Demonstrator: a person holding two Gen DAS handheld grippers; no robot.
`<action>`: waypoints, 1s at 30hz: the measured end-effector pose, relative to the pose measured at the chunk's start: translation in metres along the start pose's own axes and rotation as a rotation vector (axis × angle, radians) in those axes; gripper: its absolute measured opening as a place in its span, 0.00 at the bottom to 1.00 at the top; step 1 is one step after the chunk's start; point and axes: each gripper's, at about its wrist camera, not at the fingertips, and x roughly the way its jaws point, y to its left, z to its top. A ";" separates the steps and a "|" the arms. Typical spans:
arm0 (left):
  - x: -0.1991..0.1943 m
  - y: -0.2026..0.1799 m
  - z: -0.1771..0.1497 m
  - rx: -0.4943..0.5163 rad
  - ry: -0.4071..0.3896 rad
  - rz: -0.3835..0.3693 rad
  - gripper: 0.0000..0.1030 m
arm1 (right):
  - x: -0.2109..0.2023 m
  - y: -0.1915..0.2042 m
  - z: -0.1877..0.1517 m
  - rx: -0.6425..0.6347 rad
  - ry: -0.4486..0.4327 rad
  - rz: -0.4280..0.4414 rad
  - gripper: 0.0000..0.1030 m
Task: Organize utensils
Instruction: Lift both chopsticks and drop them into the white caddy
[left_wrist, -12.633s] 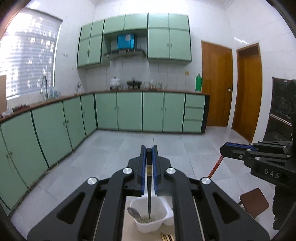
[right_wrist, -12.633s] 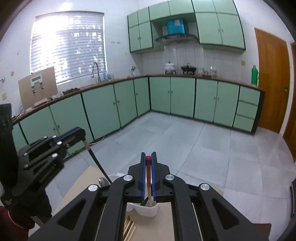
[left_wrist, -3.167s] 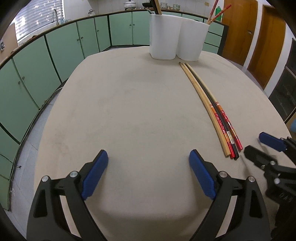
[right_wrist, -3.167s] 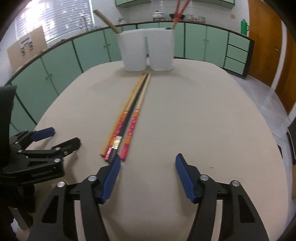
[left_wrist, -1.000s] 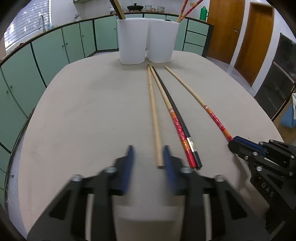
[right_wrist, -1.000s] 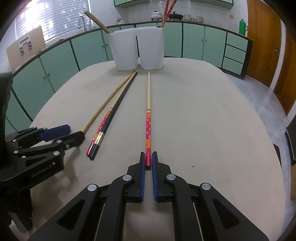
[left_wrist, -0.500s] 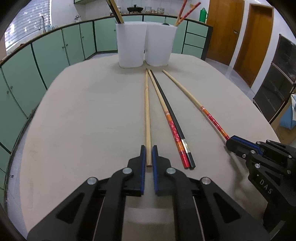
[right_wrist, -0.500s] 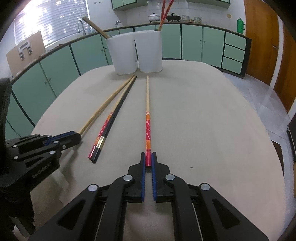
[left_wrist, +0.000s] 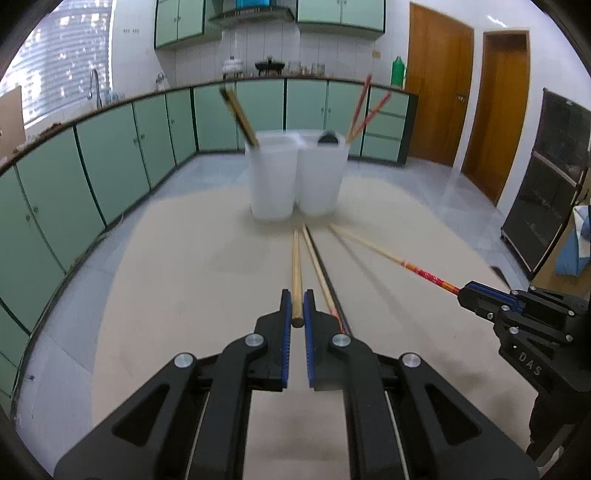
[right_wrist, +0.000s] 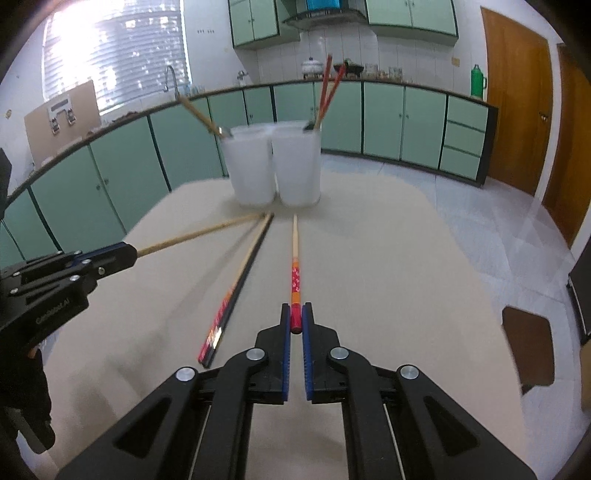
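My left gripper (left_wrist: 296, 299) is shut on the near end of a plain wooden chopstick (left_wrist: 296, 258), which is raised off the beige table (left_wrist: 166, 277). My right gripper (right_wrist: 295, 310) is shut on the red end of a patterned chopstick (right_wrist: 295, 254), also lifted. Each gripper shows in the other's view: the right gripper (left_wrist: 465, 290) with the patterned chopstick (left_wrist: 388, 254), the left gripper (right_wrist: 129, 252) with the wooden chopstick (right_wrist: 199, 232). A red-patterned and black pair (right_wrist: 240, 273) lies flat between them. Two white cups (left_wrist: 273, 177) (left_wrist: 319, 173) stand behind, holding chopsticks.
The rounded table edge (right_wrist: 491, 295) drops to a tiled floor. A brown stool (right_wrist: 528, 343) sits low on the right. Green cabinets (left_wrist: 110, 162) line the far wall, and a dark cabinet (left_wrist: 546, 184) stands to the right.
The left jaws closed on the wooden chopstick. Both grippers then rose, lifting the chopsticks' near ends while the tips stay down by the cups. The pair on the table has not moved.
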 end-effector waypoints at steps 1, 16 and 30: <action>-0.004 0.000 0.006 0.003 -0.020 -0.001 0.06 | -0.004 -0.001 0.006 0.001 -0.013 0.006 0.06; -0.024 0.012 0.089 0.028 -0.179 -0.054 0.06 | -0.041 -0.009 0.106 -0.046 -0.162 0.093 0.06; -0.039 0.016 0.141 0.055 -0.277 -0.093 0.06 | -0.061 -0.007 0.181 -0.097 -0.238 0.165 0.06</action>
